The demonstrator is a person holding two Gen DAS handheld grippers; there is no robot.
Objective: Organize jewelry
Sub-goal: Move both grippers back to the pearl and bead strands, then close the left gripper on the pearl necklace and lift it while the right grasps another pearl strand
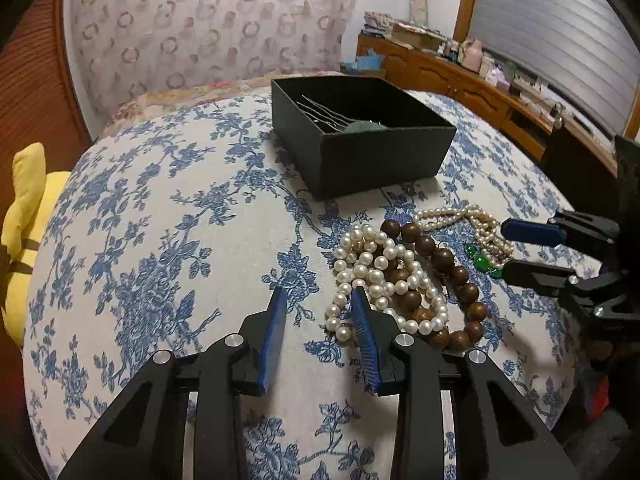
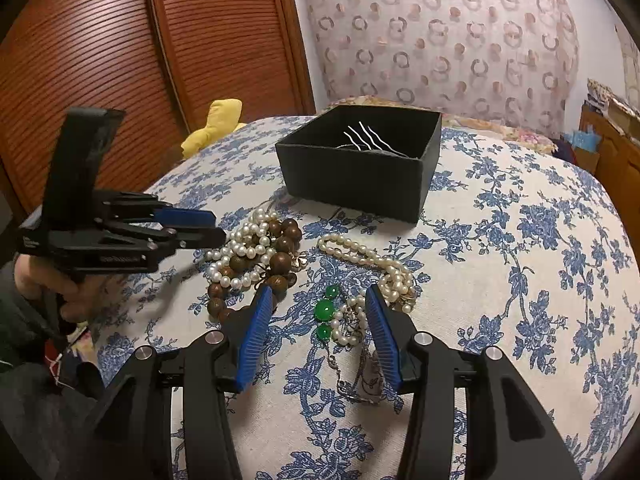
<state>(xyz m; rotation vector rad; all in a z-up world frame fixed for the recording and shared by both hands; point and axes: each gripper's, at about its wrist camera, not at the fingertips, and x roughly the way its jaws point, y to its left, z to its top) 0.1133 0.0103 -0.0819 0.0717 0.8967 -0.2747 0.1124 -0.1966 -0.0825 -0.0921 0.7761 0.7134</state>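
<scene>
Left wrist view: the box [image 1: 360, 136] wall hides most of the hairpins [image 1: 320, 114] inside; the left gripper [image 1: 320, 300], spread and empty, hovers low over the bed [image 1: 180, 220], one finger overlapping the pearls [image 1: 380, 276] tangled with wood beads [image 1: 444, 260]. Right wrist view: the right gripper [image 2: 318, 300], spread wide, straddles the green stones [image 2: 325, 310] near the bed's front edge; a thin chain [image 2: 352, 380] blurs below.

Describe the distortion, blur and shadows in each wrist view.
Left wrist view: fisheye bends the bed into a dome, corners go black, the box stays sharp, and the right claw is slightly soft at the edge. Right wrist view: same bulge, door slats curve, the left claw casts a faint shadow, and the green stones glare.
</scene>
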